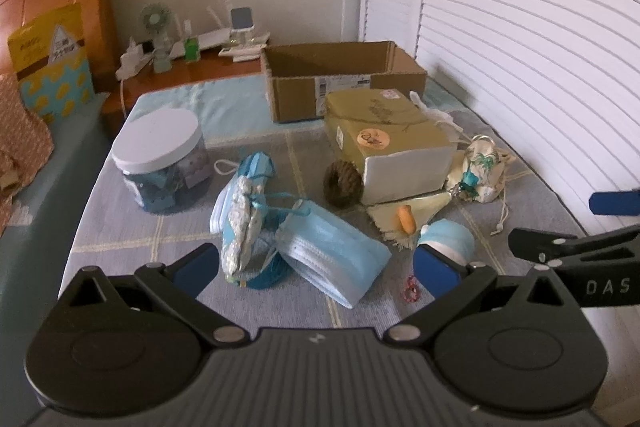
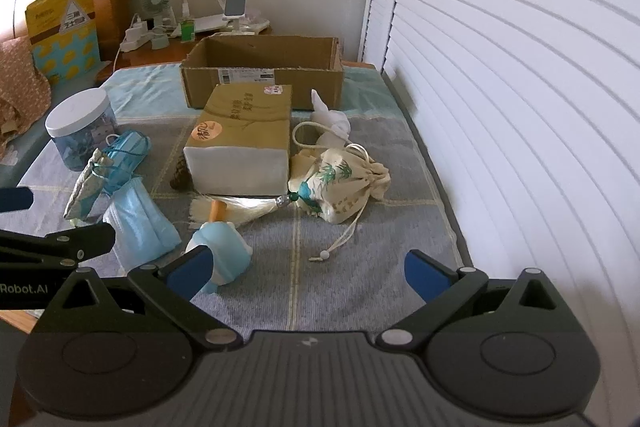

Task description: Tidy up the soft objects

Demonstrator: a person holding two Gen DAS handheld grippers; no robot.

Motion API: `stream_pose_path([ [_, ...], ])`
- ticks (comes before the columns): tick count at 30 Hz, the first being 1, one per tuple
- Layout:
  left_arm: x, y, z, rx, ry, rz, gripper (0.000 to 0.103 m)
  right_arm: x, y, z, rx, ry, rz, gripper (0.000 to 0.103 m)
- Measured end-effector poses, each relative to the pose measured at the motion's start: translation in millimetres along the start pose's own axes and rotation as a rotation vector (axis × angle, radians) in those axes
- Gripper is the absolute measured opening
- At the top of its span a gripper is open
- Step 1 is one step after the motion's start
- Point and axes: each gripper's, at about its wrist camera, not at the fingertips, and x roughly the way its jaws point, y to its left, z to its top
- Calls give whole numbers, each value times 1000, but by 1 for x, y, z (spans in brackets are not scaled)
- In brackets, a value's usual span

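Left wrist view shows the left gripper [image 1: 316, 267] with its blue-padded jaws spread wide and empty, hovering just short of a folded pale-blue surgical mask [image 1: 334, 249] on the grey checked bedspread [image 1: 120, 227]. Taking the open brown cardboard box [image 1: 344, 79] as landmark: the mask lies well in front of it, a tan-wrapped tissue pack [image 1: 384, 143] sits just before its front wall, and a white-lidded clear jar [image 1: 160, 163] stands off to its left. The right gripper [image 2: 312, 271] also gapes wide, holding nothing, near a small light-blue plush toy [image 2: 220, 247]; a cream drawstring pouch with green print [image 2: 340, 183] rests in front of the box, right of the tissue pack.

Probably the mask is the next pick. To do it well, I would straddle the folded stack across its short side, press slightly into the bedding so all layers are caught, avoid snagging the neighbouring patterned fabric sachet [image 1: 240, 227], then carry it over the box rim.
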Motion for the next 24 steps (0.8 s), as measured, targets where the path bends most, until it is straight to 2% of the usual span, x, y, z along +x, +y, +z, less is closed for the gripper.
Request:
stream_pose_path([
  [5, 7, 5, -3, 23, 7, -49, 102, 4, 1, -1, -24, -6, 15, 103],
  [24, 35, 0, -23, 211, 31, -175, 102, 33, -3, -9, -57, 21, 79, 103],
])
